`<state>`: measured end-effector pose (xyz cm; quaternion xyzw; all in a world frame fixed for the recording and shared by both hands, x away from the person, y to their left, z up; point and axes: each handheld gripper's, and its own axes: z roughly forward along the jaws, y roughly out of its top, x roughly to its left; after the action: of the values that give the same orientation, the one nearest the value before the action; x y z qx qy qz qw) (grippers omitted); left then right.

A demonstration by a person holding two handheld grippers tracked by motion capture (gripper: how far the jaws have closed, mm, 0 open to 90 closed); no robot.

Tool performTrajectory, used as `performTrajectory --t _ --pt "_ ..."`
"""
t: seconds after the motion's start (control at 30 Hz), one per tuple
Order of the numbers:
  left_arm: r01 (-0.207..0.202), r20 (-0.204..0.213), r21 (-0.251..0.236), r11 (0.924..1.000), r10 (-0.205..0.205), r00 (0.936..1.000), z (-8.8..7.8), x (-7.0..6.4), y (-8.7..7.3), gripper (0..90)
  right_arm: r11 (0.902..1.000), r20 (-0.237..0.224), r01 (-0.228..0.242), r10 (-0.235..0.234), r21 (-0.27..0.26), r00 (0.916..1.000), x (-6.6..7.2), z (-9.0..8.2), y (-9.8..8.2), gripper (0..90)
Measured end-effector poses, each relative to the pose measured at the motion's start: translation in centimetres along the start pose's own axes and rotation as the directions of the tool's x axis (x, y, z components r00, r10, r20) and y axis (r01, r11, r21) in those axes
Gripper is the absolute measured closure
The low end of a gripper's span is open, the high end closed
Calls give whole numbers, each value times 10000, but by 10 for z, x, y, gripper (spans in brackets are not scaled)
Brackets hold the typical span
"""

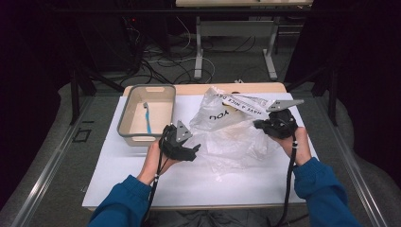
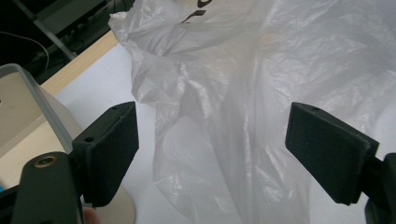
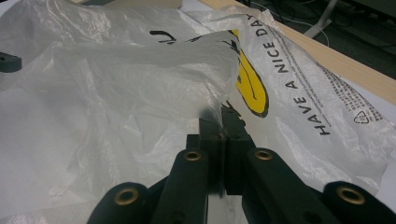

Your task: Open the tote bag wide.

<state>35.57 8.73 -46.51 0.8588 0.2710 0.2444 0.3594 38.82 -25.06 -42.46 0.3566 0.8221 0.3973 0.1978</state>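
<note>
Right claw (image 3: 223,122) seemingly pinches bag (image 3: 116,93), left claw (image 2: 212,149) spread.

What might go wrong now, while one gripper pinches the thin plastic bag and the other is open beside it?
1. The right gripper is shut on only a thin fold of the plastic bag; a strong pull might tear the film or let it slip out.
2. The left gripper is open with bag film between its fingers; closing here may catch several crumpled layers together.
3. The grey bin sits close beside the left gripper, so a sideways move may bump it.
</note>
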Motion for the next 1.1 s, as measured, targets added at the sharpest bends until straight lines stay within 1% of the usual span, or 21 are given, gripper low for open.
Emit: performTrajectory --t 0.03,0.07,0.1,0.17,0.2,0.27,0.37,0.47,0.5,0.53,0.63,0.67,0.7,0.73,0.8,0.83,0.87,0.9,0.93,1.0,1.1 --pt "-104 50 35 9999 104 9999 -2 0 0 173 10000 12 11 -11 39 10000 0 1 0 900" --pt "65 93 -22 10000 -65 9999 -4 -2 -1 169 10000 20 38 -38 51 10000 -1 1 -1 900" --pt "-48 78 -32 10000 48 10000 -6 -2 -1 167 10000 28 13 -13 42 10000 -1 2 -1 900" --pt "65 114 -117 9999 -63 9999 -10 -4 -3 160 10000 28 -2 1 97 10000 -1 3 -2 900" --pt "39 115 -98 9999 -38 9999 -12 -4 -5 156 10000 29 -13 13 96 10000 -1 3 -2 900" --pt "280 277 -31 9996 -279 9992 -13 -6 -9 148 10000 59 -8 8 96 10000 -2 3 -2 900" --pt "277 383 456 9986 -294 9988 -9 -8 -18 146 10000 82 9 -9 74 10000 -2 3 -2 900" --pt "354 973 518 9980 -403 9944 -2 -8 -27 182 10000 104 33 -34 90 9999 -2 3 -2 900" --pt "419 915 583 9974 -471 9947 2 -8 -29 234 9999 120 36 -38 150 9999 -2 4 -2 900" --pt "341 888 712 9969 -404 9952 5 -8 -30 288 9999 155 21 -23 124 9999 -2 4 -2 900" --pt "472 824 950 9944 -551 9951 9 -7 -34 399 9999 177 32 -35 146 9998 -3 5 -3 900" --pt "506 783 923 9944 -579 9952 9 -6 -34 440 9999 152 41 -42 107 9999 -3 4 -3 900" --pt "662 667 858 9941 -720 9952 10 -6 -35 480 9999 154 -7 5 115 9999 -3 3 -3 900" --pt "586 587 829 9948 -636 9963 10 -4 -36 522 9999 140 -36 34 129 9999 -3 3 -3 900" --pt "795 530 747 9940 -836 9951 11 -2 -38 589 9999 159 30 -32 110 9999 -4 2 -3 900" --pt "741 504 700 9948 -777 9957 12 1 -39 624 10000 154 -18 17 96 9999 -3 2 -3 900" --pt "999 558 629 9930 -1034 9931 14 0 -41 662 9999 171 -16 14 110 9999 -3 2 -4 900" --pt "906 506 594 9941 -937 9943 15 2 -42 681 9999 147 -21 19 108 9999 -3 3 -4 900" --pt "1066 517 566 9927 -1096 9926 16 2 -44 712 10000 113 -8 7 87 9999 -3 3 -4 900" --pt "1075 408 400 9934 -1091 9932 18 4 -45 772 9999 89 25 -26 97 10000 -2 4 -3 900" --pt "1134 238 184 9934 -1138 9932 18 8 -44 821 9998 17 37 -37 174 10000 1 3 -2 900"
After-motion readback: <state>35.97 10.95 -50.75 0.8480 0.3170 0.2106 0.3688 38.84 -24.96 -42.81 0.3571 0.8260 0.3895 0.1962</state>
